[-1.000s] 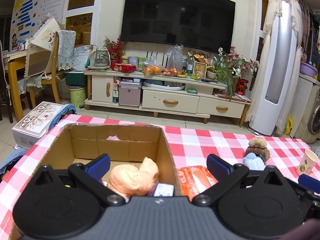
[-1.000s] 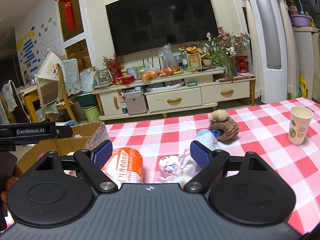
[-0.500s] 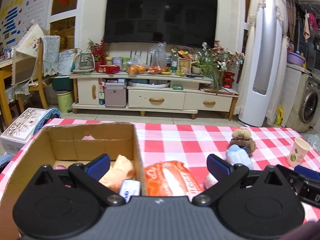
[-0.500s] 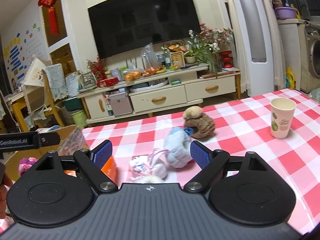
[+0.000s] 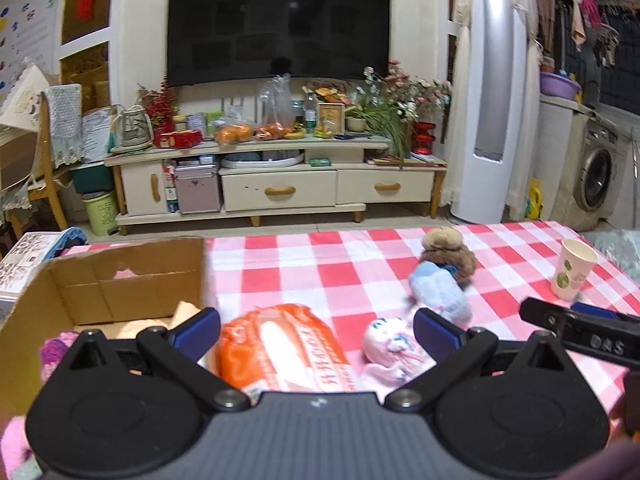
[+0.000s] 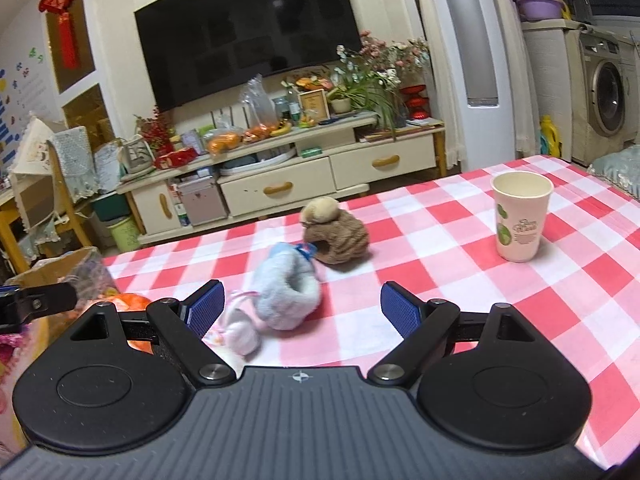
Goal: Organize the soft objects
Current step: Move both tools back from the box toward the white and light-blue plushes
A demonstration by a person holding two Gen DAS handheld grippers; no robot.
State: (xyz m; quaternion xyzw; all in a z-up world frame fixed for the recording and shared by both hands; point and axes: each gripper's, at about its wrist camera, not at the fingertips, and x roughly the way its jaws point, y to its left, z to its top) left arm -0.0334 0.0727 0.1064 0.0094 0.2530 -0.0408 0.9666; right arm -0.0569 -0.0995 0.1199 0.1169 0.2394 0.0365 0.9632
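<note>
A cardboard box (image 5: 120, 280) stands at the table's left, with soft items inside. An orange packet (image 5: 280, 348) lies just right of it, between the fingers of my open left gripper (image 5: 316, 330). A small pink-white soft toy (image 5: 390, 344) (image 6: 240, 332), a light blue plush (image 5: 438, 292) (image 6: 288, 296) and a brown plush (image 5: 450, 252) (image 6: 336, 232) lie further right. My right gripper (image 6: 302, 306) is open and empty, with the blue plush ahead between its fingers.
The table has a red-and-white checked cloth (image 6: 440, 256). A paper cup (image 6: 520, 216) (image 5: 574, 274) stands at the right. Beyond the table are a TV cabinet (image 5: 276, 184), a chair (image 5: 36, 168) at left and a washing machine (image 5: 596, 176) at right.
My left gripper has swung right, from over the box to over the orange packet. My right gripper has moved right and forward toward the blue plush. Both stayed open.
</note>
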